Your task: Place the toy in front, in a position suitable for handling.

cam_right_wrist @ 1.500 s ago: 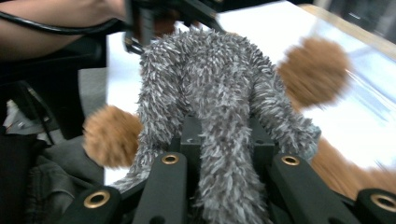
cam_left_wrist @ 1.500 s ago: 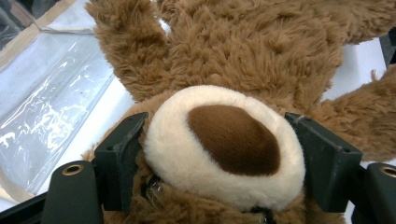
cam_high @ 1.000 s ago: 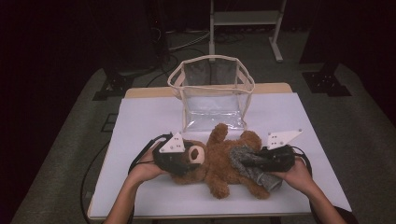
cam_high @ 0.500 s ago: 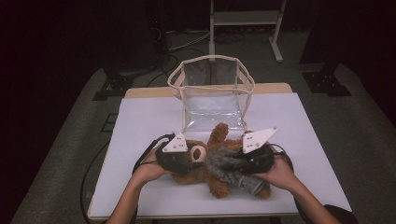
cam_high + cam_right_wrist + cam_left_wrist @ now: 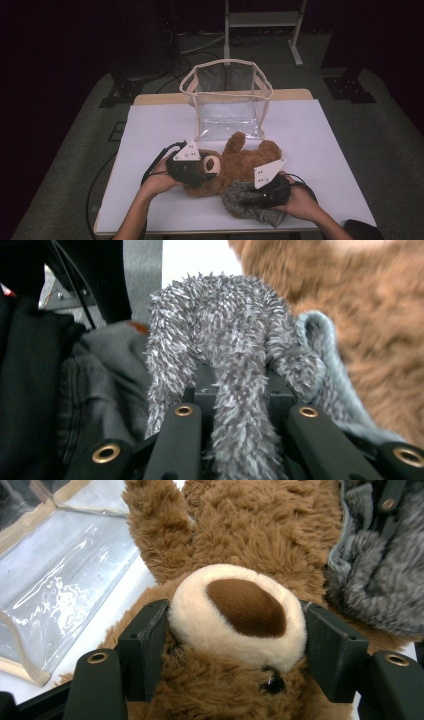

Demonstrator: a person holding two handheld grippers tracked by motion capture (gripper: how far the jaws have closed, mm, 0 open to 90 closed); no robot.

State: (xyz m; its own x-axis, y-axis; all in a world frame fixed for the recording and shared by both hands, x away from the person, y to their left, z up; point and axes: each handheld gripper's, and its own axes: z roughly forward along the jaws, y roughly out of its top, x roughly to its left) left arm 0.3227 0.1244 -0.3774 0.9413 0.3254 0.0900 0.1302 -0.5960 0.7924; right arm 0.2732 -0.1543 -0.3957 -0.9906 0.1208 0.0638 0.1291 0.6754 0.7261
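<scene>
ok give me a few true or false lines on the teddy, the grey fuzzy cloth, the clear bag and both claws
1. The left claw has its jaws on either side of the teddy bear muzzle. True.
2. The right claw is wide open and holds nothing. False: it is shut on the grey fuzzy cloth.
3. The clear bag stands open on the table beyond the bear. True.
4. The bear is inside the bag. False: it lies on the table in front of it.
5. The grey cloth lies at the bag's far side. False: it is near the table's front edge, against the bear.
</scene>
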